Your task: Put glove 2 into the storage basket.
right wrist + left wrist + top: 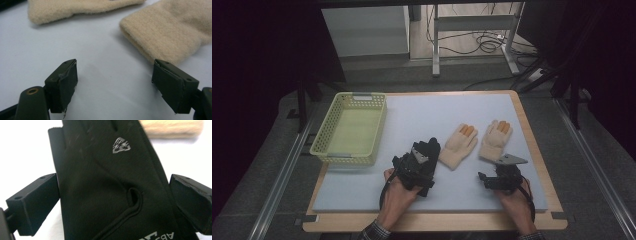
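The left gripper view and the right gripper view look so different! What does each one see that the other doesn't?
Left gripper view alone: a black glove with a grey shield logo, lying between that gripper's open fingers.

Right gripper view alone: the ribbed cuff of the right-hand beige glove, just beyond the right gripper, whose fingers stand open over bare mat.

Both share: the pale mat and the cuff of the other beige glove, blurry in the left gripper view.
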Demonstrator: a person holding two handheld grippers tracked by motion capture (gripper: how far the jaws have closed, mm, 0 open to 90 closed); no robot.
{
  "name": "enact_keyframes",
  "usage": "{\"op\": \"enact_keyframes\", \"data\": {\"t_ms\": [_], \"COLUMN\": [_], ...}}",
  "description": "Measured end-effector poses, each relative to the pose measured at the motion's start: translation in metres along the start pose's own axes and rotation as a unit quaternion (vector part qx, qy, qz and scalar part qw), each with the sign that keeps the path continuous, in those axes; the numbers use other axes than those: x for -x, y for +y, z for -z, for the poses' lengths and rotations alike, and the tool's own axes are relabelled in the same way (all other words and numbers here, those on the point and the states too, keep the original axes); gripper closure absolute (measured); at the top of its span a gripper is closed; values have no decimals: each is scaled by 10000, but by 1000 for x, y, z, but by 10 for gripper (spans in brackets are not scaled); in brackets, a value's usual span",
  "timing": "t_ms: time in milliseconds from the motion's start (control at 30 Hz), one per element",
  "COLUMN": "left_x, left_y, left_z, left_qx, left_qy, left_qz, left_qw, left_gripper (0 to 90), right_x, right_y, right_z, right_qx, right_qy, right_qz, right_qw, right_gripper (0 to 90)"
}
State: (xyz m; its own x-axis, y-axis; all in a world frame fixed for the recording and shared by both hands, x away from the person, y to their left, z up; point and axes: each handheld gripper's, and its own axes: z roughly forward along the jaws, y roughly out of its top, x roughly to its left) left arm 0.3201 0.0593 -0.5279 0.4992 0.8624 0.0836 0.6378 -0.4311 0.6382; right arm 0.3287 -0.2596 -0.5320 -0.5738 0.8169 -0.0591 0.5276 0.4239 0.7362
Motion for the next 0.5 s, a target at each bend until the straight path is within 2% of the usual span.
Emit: {"op": "enact_keyframes", "data": {"t_ms": [33, 100, 167, 300, 400, 433, 500], "left_x": [-3, -10, -10, 6, 5, 2, -6], "left_y": [-1, -2, -3, -2, -1, 0, 1], "left_z": [-1, -4, -7, -6, -6, -4, 0], "left_qx": [-38, -137, -229, -283, -338, -348, -377], "left_qy": [-91, -408, -660, -476, -574, -591, -610], "left_qz": [79, 265, 316, 18, -47, -64, -128], "left_qw": [9999, 9987, 9971, 9985, 9978, 9976, 9973], "left_gripper": [0, 0, 0, 0, 3, 32, 162], "right_x": [0, 0, 0, 0, 0, 0, 0], "right_y": [0, 0, 0, 0, 0, 0, 0], "right_z": [0, 0, 0, 0, 0, 0, 0], "right_qx": [-2, -4, -3, -9, -6, -5, -4], "right_qy": [2, 4, 1, 5, -2, -5, -4], "right_qz": [1, -3, -3, -9, -8, -7, -4], "right_qw": [10000, 10000, 10000, 10000, 10000, 10000, 10000], "right_gripper": [205, 205, 204, 204, 204, 204, 204]}}
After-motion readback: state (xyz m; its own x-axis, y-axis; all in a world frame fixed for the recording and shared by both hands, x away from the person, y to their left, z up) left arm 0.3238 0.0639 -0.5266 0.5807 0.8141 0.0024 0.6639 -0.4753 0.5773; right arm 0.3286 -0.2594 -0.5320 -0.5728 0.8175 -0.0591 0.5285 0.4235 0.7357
